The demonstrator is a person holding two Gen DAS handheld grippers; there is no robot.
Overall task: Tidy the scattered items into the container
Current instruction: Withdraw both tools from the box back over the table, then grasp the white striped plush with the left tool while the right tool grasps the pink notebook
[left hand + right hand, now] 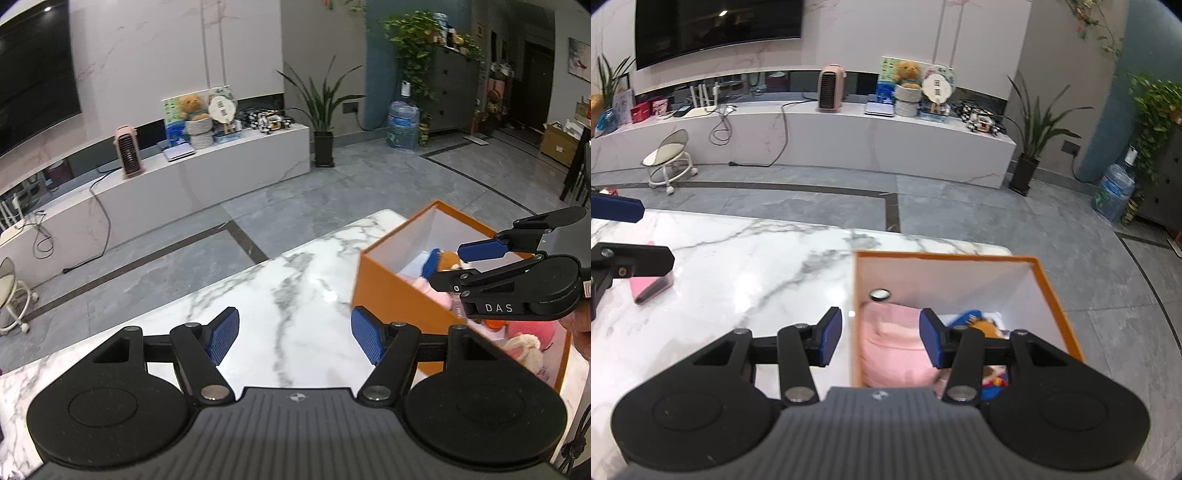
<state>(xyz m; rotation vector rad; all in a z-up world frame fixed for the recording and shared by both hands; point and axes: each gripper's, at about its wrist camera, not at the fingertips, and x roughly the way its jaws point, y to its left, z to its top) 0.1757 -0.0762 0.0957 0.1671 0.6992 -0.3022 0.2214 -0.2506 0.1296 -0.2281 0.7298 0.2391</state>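
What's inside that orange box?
The orange box holds a pink soft item, a small plush toy with some blue, and a small round object by the far wall. The right gripper hides the near part; the bottom isn't visible.

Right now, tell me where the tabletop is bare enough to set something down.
The marble table is bare in the wide stretch between the pink item on the left side and the orange box, out to the far edge. The box itself is crowded with soft toys, and the right gripper hangs open over its near wall.
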